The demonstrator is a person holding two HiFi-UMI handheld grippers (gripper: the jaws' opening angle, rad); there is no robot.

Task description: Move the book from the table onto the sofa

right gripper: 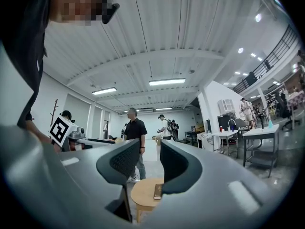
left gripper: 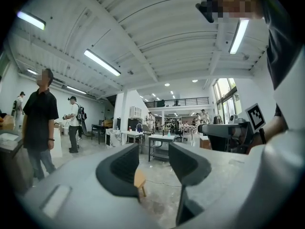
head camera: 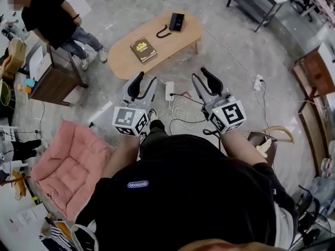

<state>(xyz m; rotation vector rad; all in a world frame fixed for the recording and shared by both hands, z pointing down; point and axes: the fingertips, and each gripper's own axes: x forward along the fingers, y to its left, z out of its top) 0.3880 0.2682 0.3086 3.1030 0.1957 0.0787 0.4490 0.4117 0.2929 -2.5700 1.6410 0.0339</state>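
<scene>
The pink cushioned sofa (head camera: 73,163) lies well apart from the table, on its near-left side at the person's left, so the carry will likely mean turning that way. The oval wooden table (head camera: 178,38) stands ahead of the person, out of reach for now. A bystander (head camera: 49,14) stands off the table's left end.

Both grippers are held up in front of the body and aimed toward the table, which looks like a ready posture for the approach. The left gripper (head camera: 145,81) has its jaws spread with only floor and a table edge between them. The right gripper (head camera: 203,76) is likewise parted and empty, with the table top framed in its gap.

The book (head camera: 143,49) lies flat on the table's left half, apart from a black phone (head camera: 176,21) at the far edge. It is a dark brown book with a gold emblem on the cover, and appears thin and rigid.
</scene>
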